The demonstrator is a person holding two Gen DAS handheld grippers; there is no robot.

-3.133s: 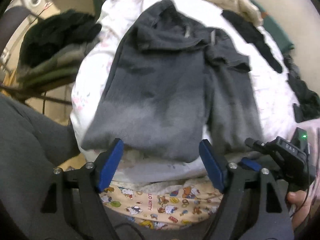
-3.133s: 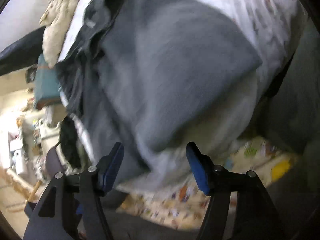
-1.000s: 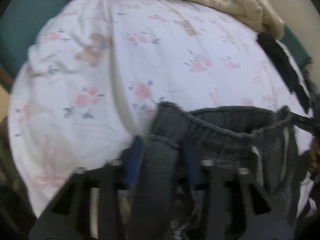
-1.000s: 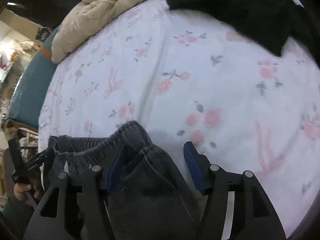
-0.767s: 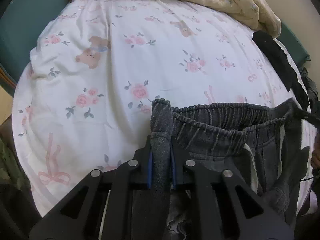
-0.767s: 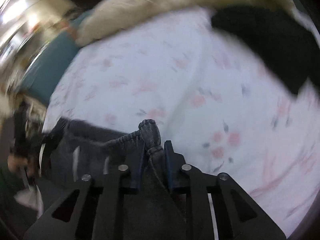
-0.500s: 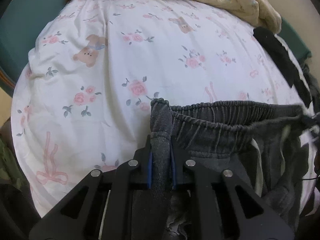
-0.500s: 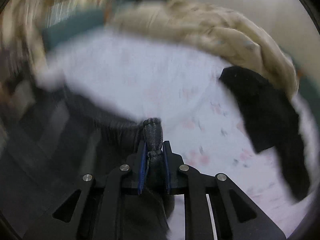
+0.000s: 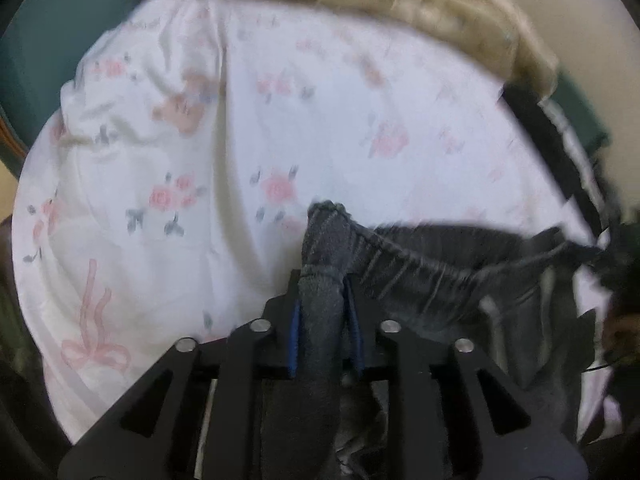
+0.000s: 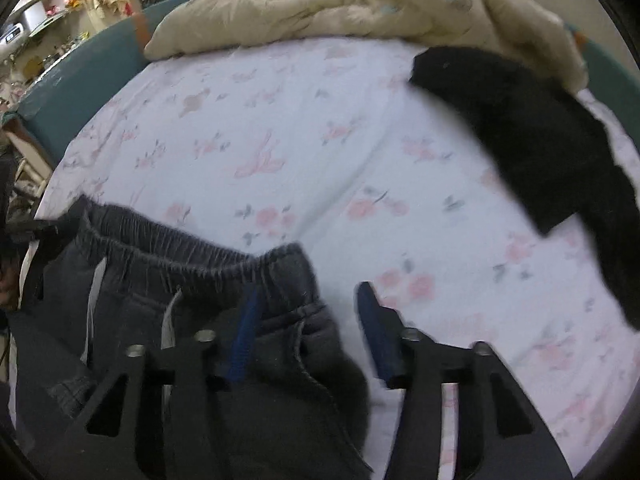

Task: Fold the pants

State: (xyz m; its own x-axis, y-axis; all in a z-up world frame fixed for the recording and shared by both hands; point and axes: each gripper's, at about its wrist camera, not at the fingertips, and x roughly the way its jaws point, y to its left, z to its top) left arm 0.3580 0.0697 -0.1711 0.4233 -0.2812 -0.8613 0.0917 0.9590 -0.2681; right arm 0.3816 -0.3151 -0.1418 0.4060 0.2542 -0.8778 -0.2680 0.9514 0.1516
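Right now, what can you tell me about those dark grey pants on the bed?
The pants look like soft, faded charcoal cotton, with a gathered elastic waistband and pale strips, perhaps drawstrings, hanging below it. They lie on the floral bedsheet, waistband stretched sideways. The left tool is shut on one bunched end of the waistband. The right tool is open, its left finger against the fabric at the other end, its right finger over bare sheet. The legs run out of view toward the cameras.
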